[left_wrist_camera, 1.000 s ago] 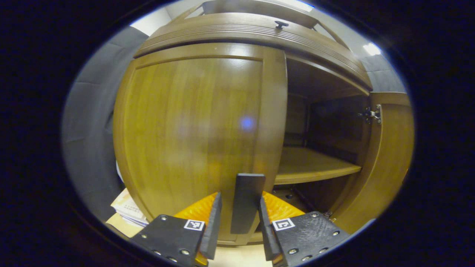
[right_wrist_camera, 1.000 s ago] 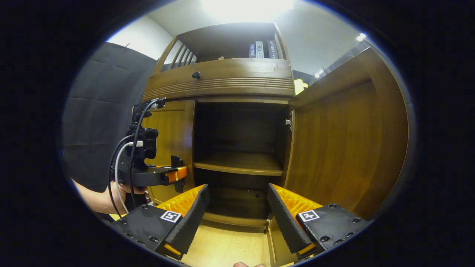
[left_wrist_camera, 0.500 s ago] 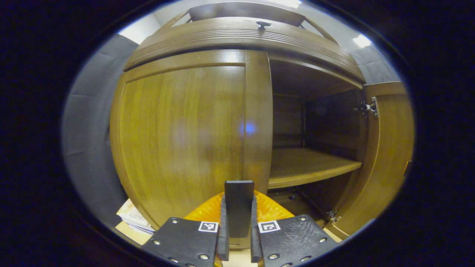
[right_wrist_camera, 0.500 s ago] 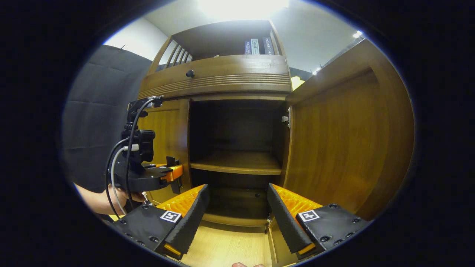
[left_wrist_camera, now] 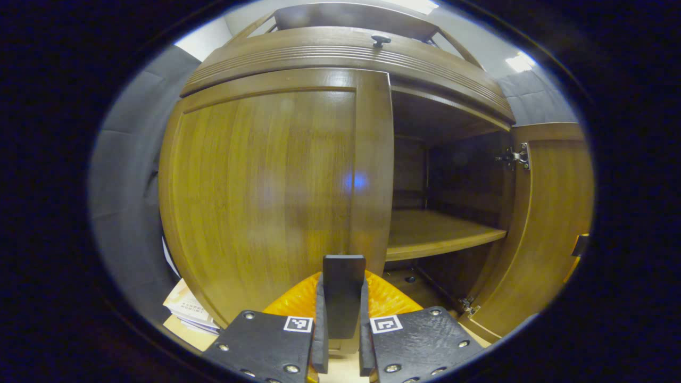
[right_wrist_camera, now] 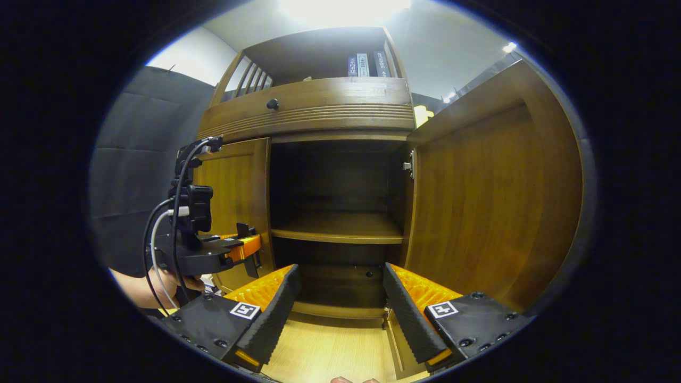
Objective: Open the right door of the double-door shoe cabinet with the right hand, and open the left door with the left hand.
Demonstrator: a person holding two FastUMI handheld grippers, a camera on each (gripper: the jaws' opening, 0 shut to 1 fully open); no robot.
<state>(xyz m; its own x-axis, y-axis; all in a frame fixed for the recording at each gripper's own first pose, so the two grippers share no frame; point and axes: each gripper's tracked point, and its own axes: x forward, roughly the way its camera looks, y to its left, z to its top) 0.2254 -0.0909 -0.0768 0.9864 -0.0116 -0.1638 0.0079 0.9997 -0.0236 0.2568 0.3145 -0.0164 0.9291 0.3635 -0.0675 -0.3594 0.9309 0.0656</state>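
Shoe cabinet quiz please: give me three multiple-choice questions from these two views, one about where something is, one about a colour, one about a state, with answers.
1. Where is the round knob?
A. on the right door
B. on the band above the doors
C. on the inner shelf

2. What colour is the handle on the left door?
A. black
B. white
C. silver

3. What state is the right door in?
A. shut
B. swung wide open
C. taken off

Answers: 1 B, the knob sits on the ridged band over both doors. 2 A, the left gripper is shut on a black bar. 3 B, the door stands out from the cabinet, its shelf exposed.
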